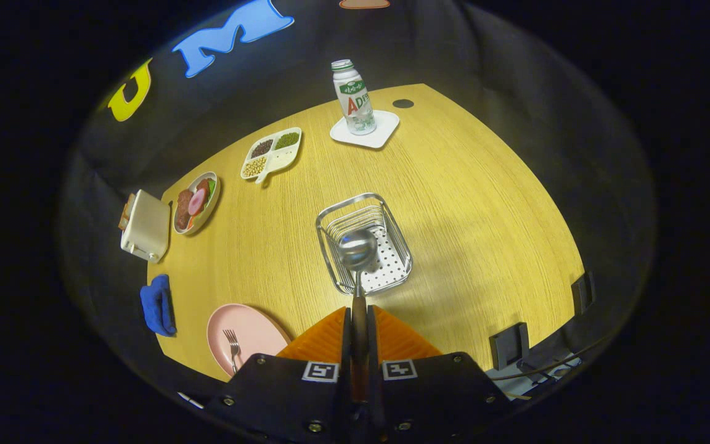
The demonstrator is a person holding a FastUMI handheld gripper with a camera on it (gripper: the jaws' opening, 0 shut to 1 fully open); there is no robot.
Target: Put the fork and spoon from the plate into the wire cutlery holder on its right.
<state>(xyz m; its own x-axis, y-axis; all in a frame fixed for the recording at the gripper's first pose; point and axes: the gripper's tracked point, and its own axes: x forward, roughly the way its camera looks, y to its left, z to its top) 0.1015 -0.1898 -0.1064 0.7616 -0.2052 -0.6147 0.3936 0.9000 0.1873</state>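
I see the table (466,203) spread wide ahead of me. On it, just beyond my claw (359,336), sits the wire cutlery holder (392,271). To the holder's left lies the pink plate (256,330), with the fork (232,348) resting on it. My claw is clamped on the spoon (358,250), whose bowl hangs over the holder's near end.

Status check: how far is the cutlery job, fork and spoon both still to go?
Nothing is in the wire cutlery holder yet. In hand: the gripper has its jaws shut on the handle of the metal spoon, whose bowl hangs over the holder, so a drop looks close. Left: the metal fork lies on the round pink plate, untouched.
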